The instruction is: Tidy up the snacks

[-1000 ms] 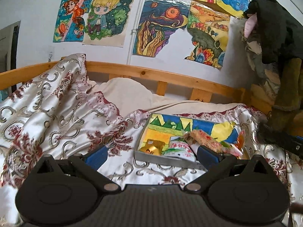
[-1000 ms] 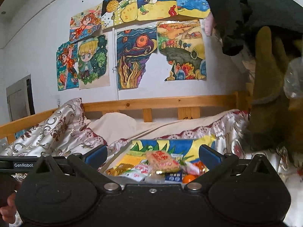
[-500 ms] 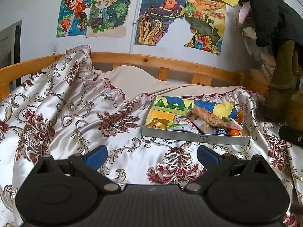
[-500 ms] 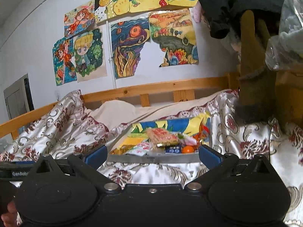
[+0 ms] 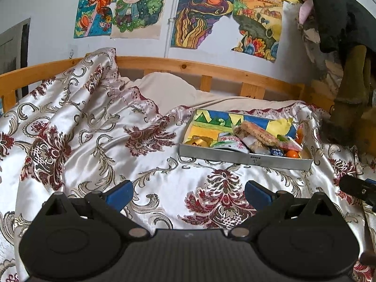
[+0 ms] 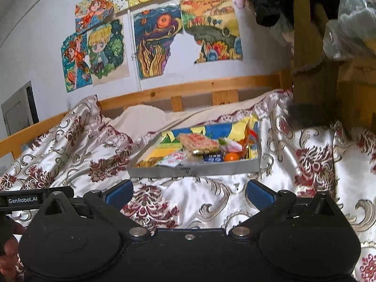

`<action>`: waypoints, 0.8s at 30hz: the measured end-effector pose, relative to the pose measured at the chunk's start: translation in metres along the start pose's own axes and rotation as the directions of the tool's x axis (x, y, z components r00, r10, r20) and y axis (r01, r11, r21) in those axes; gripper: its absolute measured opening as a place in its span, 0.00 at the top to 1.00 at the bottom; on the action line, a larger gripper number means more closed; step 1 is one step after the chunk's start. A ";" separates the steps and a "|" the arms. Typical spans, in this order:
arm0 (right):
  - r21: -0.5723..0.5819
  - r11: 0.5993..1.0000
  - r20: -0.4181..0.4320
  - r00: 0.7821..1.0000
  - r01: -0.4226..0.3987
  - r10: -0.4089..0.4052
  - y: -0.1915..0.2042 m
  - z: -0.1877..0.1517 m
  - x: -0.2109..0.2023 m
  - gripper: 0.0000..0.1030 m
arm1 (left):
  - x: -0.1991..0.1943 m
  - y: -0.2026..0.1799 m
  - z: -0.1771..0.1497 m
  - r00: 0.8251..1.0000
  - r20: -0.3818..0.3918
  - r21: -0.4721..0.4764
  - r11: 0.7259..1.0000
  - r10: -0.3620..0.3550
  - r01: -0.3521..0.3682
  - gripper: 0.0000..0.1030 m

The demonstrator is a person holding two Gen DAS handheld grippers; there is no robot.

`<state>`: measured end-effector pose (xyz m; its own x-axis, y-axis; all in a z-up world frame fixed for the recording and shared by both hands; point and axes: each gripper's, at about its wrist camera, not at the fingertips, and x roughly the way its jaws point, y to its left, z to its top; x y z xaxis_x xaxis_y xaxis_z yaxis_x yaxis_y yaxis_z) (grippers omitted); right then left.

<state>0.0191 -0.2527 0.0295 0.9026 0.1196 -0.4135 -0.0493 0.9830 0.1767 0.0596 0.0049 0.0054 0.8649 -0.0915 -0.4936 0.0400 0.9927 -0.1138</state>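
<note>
Both my left gripper [image 5: 186, 191] and right gripper [image 6: 188, 190] gape empty; snacks [image 6: 199, 144] sit piled in the tray [image 5: 244, 158], seemingly finished, none visibly loose on the bedspread [image 5: 94, 127].

The bed [image 5: 211, 68] has a wooden rail and is covered by a satin bedspread [image 5: 77, 127] with a red floral pattern. A shallow grey tray [image 5: 244, 158] of snacks rests directly on the bedspread, right of centre.
</note>
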 end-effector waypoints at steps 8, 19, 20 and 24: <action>0.017 1.000 -0.054 0.999 -0.005 0.006 0.000 -0.011 0.011 0.01 | 0.005 -0.002 -0.006 1.000 -0.012 0.013 1.000 0.008 -0.008 0.00; 0.021 1.000 -0.088 0.996 0.000 0.002 0.000 -0.017 0.018 0.01 | 0.008 -0.002 -0.008 1.000 -0.022 0.010 1.000 0.015 -0.015 0.00; 0.022 1.000 -0.091 0.996 0.000 0.002 -0.001 -0.017 0.018 0.01 | 0.008 -0.002 -0.008 1.000 -0.022 0.010 1.000 0.015 -0.015 0.00; 0.022 1.000 -0.093 0.996 0.000 0.002 -0.001 -0.017 0.018 0.01 | 0.008 -0.003 -0.008 1.000 -0.021 0.010 1.000 0.016 -0.016 0.00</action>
<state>0.0283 -0.2493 0.0062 0.8590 0.1342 -0.4941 -0.0402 0.9797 0.1962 0.0622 0.0008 -0.0050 0.8545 -0.0769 -0.5137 0.0313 0.9948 -0.0968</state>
